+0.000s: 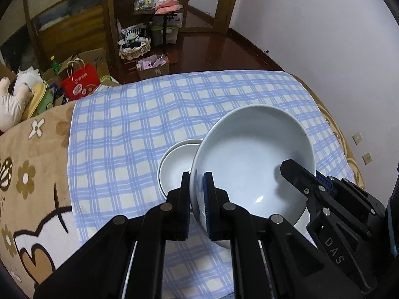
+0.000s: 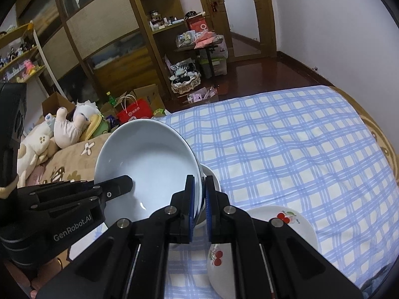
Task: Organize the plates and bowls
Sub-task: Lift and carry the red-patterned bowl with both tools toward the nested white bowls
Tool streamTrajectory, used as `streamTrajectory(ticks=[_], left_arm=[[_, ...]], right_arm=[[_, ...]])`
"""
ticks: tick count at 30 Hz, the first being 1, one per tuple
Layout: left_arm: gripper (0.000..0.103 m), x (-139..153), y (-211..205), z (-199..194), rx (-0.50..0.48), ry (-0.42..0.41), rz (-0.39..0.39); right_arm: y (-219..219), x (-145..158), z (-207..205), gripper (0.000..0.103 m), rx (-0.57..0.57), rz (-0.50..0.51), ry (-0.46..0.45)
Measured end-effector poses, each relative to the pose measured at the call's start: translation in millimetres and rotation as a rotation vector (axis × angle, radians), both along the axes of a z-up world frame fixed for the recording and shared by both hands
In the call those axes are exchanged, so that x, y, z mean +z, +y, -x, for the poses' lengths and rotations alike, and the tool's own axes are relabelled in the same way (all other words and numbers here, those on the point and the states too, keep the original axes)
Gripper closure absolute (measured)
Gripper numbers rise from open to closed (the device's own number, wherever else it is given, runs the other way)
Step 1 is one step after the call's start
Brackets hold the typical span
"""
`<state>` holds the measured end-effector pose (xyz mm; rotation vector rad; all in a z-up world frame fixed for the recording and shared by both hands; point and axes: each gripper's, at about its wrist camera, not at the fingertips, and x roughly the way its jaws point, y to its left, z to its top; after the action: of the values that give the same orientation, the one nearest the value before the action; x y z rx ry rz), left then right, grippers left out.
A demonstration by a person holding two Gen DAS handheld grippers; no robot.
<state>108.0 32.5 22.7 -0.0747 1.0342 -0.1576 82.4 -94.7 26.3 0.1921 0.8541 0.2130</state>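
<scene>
A large pale blue-white bowl (image 1: 251,159) is held tilted above the blue checked cloth (image 1: 149,114). My left gripper (image 1: 197,182) is shut on its left rim. My right gripper (image 2: 199,189) is shut on its right rim, and its finger shows inside the bowl in the left wrist view (image 1: 296,174). The same bowl (image 2: 147,159) fills the middle of the right wrist view. Smaller stacked white bowls (image 1: 177,164) sit on the cloth just under and left of it. A white plate with red cherries (image 2: 281,221) lies on the cloth under my right gripper.
The cloth covers a bed with a brown flowered blanket (image 1: 32,174) on the left. Plush toys (image 2: 64,127) lie at the blanket's far edge. A red paper bag (image 1: 79,82), boxes and wooden shelves stand on the floor beyond. A white wall (image 1: 324,37) runs along the right.
</scene>
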Motion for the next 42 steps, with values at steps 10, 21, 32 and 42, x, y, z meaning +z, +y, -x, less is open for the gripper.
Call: streamTrajectory(ticks=[10,21,32,42], left_arm=[[0.093,-24,0,-8,0.013,-0.015,-0.007],[0.092,-59,6,-26,0.050,0.040,0.015],[0.092,-75,14,-30,0.056,0.000,0.003],[0.091,-88,17,-34,0.064,0.000,0.010]], right_arm=[[-3,-26,-10,0.094,0.036,-0.011,0.000],[1,-53,-32,0.094,0.049,-0.021,0.028],[10,-64,-41,0.094,0.061,-0.025,0.014],[18,-72,-44,0.094,0.066,0.014,0.024]])
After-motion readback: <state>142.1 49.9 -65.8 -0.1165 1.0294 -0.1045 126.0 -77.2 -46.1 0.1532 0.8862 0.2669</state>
